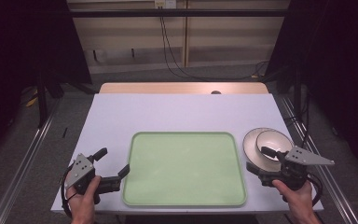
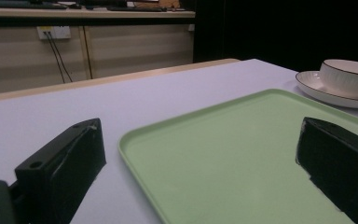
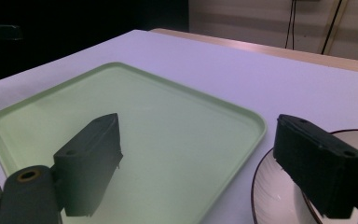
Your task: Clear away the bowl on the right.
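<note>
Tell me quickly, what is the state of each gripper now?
Left gripper: open, holding nothing.
Right gripper: open, holding nothing.

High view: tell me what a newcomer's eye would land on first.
The big pale green tray lies bare at the middle of the white table, nearer the person's edge. Just off its right side a white cup sits on a saucer, with the open right gripper over the saucer. The open left gripper hovers at the tray's left edge.
</note>
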### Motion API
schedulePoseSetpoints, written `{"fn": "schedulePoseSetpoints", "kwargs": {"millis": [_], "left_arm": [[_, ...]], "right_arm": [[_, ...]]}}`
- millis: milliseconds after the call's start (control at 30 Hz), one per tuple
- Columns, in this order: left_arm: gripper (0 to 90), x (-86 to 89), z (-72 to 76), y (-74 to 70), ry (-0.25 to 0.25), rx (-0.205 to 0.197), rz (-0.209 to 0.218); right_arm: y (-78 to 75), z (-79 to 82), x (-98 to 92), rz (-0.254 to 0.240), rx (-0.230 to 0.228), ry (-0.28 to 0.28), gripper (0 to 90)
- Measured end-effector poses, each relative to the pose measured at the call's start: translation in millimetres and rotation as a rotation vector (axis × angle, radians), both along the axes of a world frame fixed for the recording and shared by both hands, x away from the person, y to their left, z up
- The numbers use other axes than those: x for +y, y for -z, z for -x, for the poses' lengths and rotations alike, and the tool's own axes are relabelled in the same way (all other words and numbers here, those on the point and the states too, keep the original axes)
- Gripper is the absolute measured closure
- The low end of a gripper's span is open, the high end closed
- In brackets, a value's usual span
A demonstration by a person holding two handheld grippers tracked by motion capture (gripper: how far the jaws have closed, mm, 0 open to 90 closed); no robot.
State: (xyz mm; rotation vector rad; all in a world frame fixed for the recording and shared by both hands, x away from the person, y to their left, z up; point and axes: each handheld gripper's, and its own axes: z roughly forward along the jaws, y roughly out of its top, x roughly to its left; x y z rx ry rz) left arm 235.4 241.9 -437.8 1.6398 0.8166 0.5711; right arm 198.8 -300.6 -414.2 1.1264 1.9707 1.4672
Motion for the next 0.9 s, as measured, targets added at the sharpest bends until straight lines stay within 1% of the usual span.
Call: {"fn": "schedulePoseSetpoints", "kwargs": {"millis": [167, 267, 300, 333, 600, 667, 700, 767, 800, 833, 867, 900], "left_arm": [[1.1, 0.8, -0.8, 0.1, -0.007, 0.000, 0.001], [1.0, -1.1, 0.0, 0.1, -0.001, 0.000, 0.003], [1.0, -1.4, 0.7, -0.3, -0.005, -0.001, -0.004], [1.0, -1.6, 0.9, -0.3, -0.007, -0.002, 0.001], [1.1, -1.0, 1.2, -0.6, -0.002, -0.002, 0.004], [1.1, -1.1, 1.3, -0.6, -0.001, -0.003, 0.001], [1.1, -1.3, 1.5, -0.6, -0.005, -0.002, -0.001], [1.1, -1.1, 1.6, -0.6, 0.002, -0.002, -0.006], [1.1, -1.1, 1.6, -0.7, -0.002, -0.003, -0.009], [1.1, -1.0, 1.4, -0.6, -0.002, -0.003, -0.009], [1.1, -1.1, 1.3, -0.5, -0.002, -0.002, -0.009], [1.1, -1.1, 1.3, -0.4, -0.001, -0.001, -0.010]], "right_arm": [[-0.7, -0.2, -2.8, 0.000, 0.001, 0.004, 14.6], [-0.1, -0.3, -2.6, 0.008, 0.003, 0.005, 13.8], [0.0, -0.5, -2.4, 0.005, 0.002, 0.005, 13.6], [-0.2, -0.1, -2.6, 0.012, 0.001, 0.009, 13.6], [-1.7, -2.6, -9.9, 0.003, 0.001, 0.025, 14.9], [-3.4, -3.2, -13.9, 0.001, 0.000, 0.027, 18.0], [-5.1, -4.2, -19.0, -0.001, 0.003, 0.027, 23.0], [-6.1, -4.2, -21.6, -0.005, 0.002, 0.033, 23.1], [-6.8, -6.2, -27.3, 0.007, 0.007, 0.054, 24.2], [-6.8, -6.2, -27.3, 0.007, 0.007, 0.054, 24.2], [-6.5, -7.0, -30.4, 0.014, 0.003, 0.073, 24.8], [-6.3, -8.8, -35.8, 0.009, 0.016, 0.085, 26.5]]}}
